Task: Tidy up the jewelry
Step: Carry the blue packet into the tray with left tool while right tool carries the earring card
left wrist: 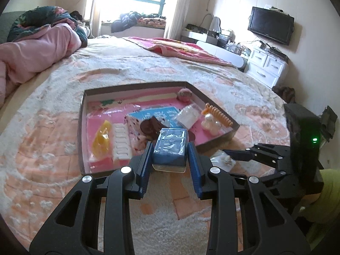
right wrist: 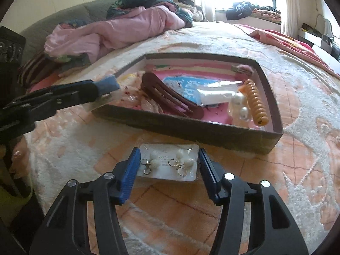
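My left gripper (left wrist: 170, 155) is shut on a small blue jewelry box (left wrist: 171, 146) wrapped in clear film, held above the near edge of the brown cardboard tray (left wrist: 136, 86). The right wrist view shows that box (right wrist: 108, 82) at the tray's (right wrist: 191, 127) near left corner. A white earring card (right wrist: 167, 162) with two gold-and-pearl earrings lies flat on the bedspread in front of the tray. My right gripper (right wrist: 169, 170) straddles it, with its blue pads against both short edges. The card (left wrist: 218, 159) also shows beside the right gripper (left wrist: 228, 162) in the left wrist view.
Inside the tray lie a brown hair clip (right wrist: 170, 97), an orange spiral tie (right wrist: 255, 102), pearl pieces (right wrist: 238, 106), a yellow clip (left wrist: 102, 140), a white strip (left wrist: 122, 142) and a pink pom clip (left wrist: 184, 94). A pink quilt (left wrist: 38, 48) is heaped at the bed's far left.
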